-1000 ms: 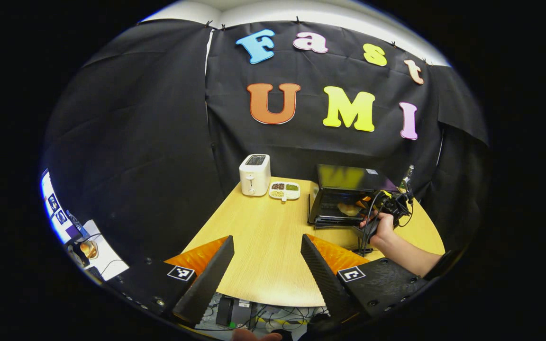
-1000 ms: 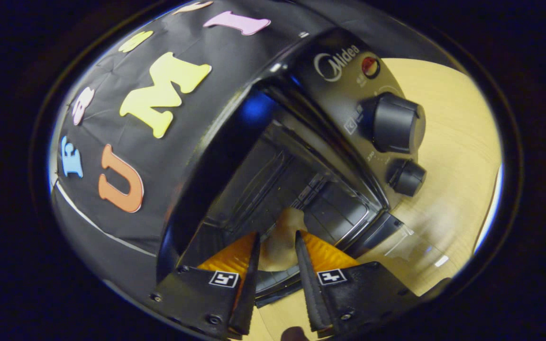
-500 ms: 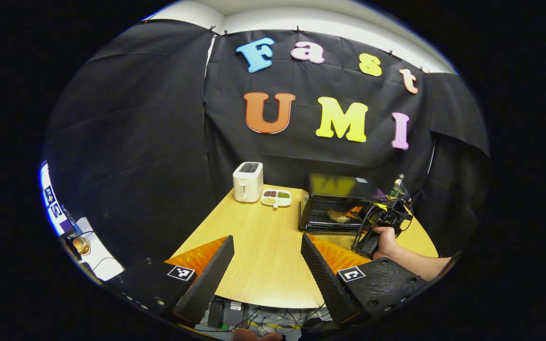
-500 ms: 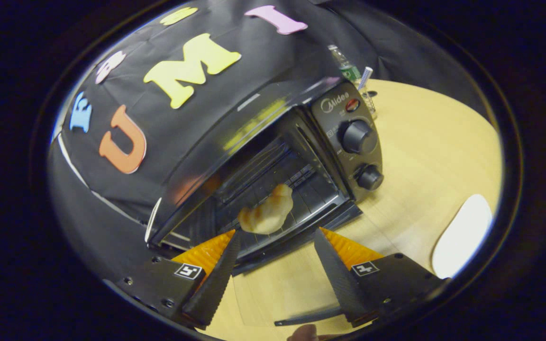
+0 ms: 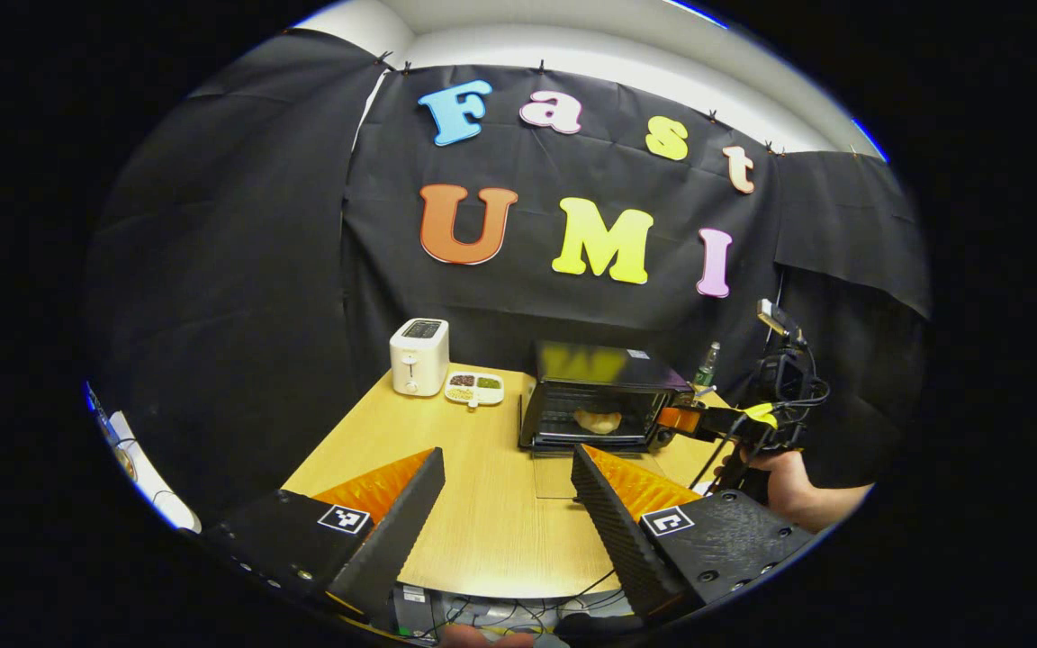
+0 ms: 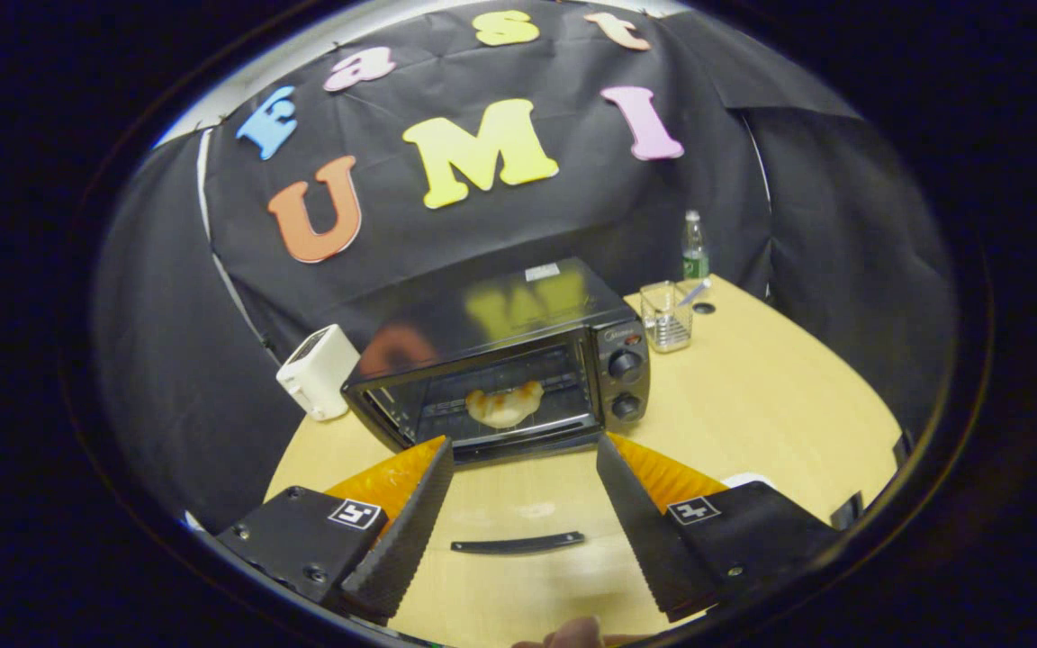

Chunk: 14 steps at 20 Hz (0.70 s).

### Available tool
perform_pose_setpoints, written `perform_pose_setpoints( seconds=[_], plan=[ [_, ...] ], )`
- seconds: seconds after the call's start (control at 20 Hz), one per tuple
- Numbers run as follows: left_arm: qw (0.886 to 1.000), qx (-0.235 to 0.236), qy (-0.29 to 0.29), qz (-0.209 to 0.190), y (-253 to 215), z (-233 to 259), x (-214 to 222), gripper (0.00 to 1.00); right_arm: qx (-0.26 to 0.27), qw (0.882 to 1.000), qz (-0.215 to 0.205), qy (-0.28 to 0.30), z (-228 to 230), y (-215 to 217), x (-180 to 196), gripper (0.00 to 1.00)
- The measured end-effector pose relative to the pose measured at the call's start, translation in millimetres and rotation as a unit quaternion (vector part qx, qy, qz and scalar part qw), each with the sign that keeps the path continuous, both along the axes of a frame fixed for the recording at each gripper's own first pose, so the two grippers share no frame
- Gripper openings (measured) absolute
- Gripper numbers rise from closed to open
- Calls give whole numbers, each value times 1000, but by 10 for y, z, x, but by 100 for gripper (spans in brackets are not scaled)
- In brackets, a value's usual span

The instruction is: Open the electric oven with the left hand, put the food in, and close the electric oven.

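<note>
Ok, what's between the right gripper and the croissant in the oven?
The right gripper view shows the oven's lowered glass door lying flat between the right gripper and the croissant, its handle nearest the camera.

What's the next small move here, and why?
Probably bring the left gripper forward to the handle of the lowered oven door and lift it shut. The croissant already lies on the rack inside the oven, the right gripper is open, empty and clear of it, and the left gripper is open too.
</note>
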<state>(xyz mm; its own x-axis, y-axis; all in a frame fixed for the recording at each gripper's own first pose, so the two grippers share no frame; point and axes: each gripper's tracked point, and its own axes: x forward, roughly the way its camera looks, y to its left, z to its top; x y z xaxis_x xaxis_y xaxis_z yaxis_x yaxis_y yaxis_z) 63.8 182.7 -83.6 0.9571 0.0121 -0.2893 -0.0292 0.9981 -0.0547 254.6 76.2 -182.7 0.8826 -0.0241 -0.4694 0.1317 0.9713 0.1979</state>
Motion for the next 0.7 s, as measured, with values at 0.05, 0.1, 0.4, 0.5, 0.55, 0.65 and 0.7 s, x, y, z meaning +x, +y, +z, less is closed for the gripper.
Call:
perform_pose_setpoints(
  seconds=[0.05,0.1,0.4,0.5,0.55,0.65,0.7],
  plan=[
    [1000,0,0,-7,-45,-28,27,94,-11,1000,8,-8,102,-16,-131,99],
    [1000,-2,1,-14,-99,-58,64,94,-24,1000,10,-16,196,-36,-255,98],
    [999,-9,19,-39,-493,-337,267,94,-67,997,3,-37,534,-318,-946,98],
    [998,-7,34,-49,-666,-503,341,94,-60,998,-6,-34,579,-458,-1114,97],
    [998,-7,41,-55,-757,-582,373,94,-59,998,-12,-32,592,-535,-1189,97],
    [996,-9,57,-64,-941,-747,456,94,-68,997,-26,-26,607,-727,-1330,97],
    [996,-11,64,-66,-1026,-842,500,94,-75,996,-32,-21,590,-819,-1394,97]
  ],
)
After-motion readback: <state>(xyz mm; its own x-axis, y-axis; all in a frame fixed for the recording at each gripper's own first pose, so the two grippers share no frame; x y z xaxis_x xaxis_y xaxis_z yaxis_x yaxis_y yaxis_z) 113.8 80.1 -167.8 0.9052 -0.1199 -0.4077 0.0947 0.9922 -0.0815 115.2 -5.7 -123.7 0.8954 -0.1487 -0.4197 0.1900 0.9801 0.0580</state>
